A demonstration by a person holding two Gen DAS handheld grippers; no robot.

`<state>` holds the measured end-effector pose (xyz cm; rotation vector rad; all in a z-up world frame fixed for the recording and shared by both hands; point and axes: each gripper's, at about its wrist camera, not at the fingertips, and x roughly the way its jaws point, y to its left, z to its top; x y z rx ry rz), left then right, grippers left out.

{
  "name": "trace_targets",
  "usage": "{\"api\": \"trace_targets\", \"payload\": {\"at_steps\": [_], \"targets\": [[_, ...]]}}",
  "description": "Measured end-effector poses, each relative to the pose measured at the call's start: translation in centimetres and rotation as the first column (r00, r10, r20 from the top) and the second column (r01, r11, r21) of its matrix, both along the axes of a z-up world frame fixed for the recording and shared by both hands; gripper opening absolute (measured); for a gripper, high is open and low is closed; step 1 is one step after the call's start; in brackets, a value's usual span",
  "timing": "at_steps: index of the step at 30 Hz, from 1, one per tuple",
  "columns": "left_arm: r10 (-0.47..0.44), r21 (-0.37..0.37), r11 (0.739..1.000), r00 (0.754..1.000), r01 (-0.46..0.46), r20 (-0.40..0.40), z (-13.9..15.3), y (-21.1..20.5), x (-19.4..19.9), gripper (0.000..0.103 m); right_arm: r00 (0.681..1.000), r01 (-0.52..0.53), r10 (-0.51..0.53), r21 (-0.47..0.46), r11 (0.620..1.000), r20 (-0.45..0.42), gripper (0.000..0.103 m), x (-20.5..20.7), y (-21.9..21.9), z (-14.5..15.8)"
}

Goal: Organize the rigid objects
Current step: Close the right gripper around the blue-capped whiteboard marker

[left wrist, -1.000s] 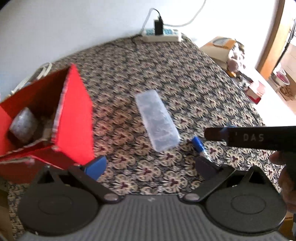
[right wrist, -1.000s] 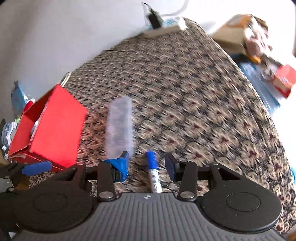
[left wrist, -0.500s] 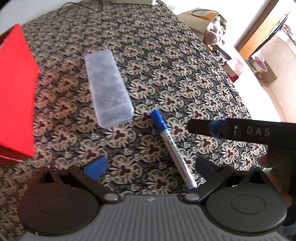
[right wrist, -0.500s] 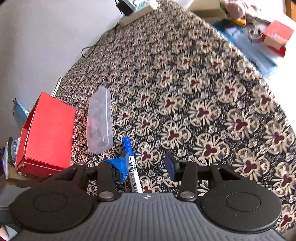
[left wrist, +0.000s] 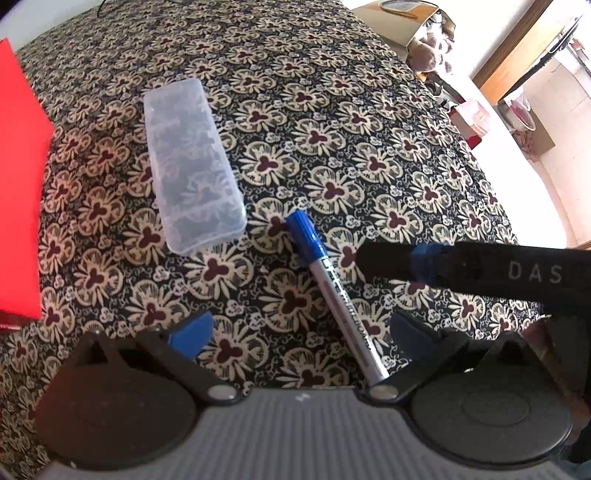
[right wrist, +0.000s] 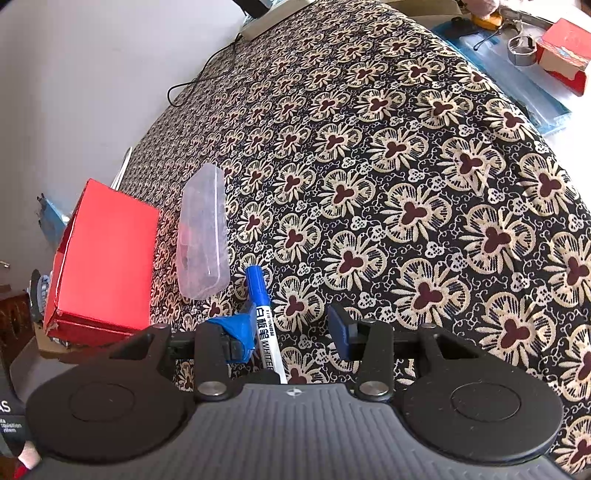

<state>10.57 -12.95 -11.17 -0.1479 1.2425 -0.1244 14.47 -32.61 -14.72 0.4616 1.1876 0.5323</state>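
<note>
A whiteboard marker with a blue cap lies on the flower-patterned cloth; in the right wrist view the marker lies between the open fingers, against the left pad. A clear plastic case lies just beyond the cap, also seen in the right wrist view. A red box stands to its left. My right gripper is open around the marker. My left gripper is open and empty, the marker's tail near its right finger. The right gripper's finger crosses the left view.
The patterned cloth covers the whole table. A power strip and cable lie at the far edge. Beyond the right edge sit a red packet, a metal ring and blue sheet. The red box edge fills the left view's left side.
Both grippers have moved closer to the marker and lower over the table. The marker now lies between the right gripper's fingers, near the left pad. The red box slid out leftward in the left view.
</note>
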Motion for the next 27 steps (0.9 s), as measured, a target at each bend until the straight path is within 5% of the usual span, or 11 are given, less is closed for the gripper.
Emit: {"api": "trace_targets", "payload": {"at_steps": [27], "targets": [[-0.049,0.046,0.998,0.999,0.049,-0.003,-0.8,-0.8,1.0,0.098,0.996,0.045,-0.034,0.127,0.991,-0.087,0.027,0.3,-0.4,-0.7]]}}
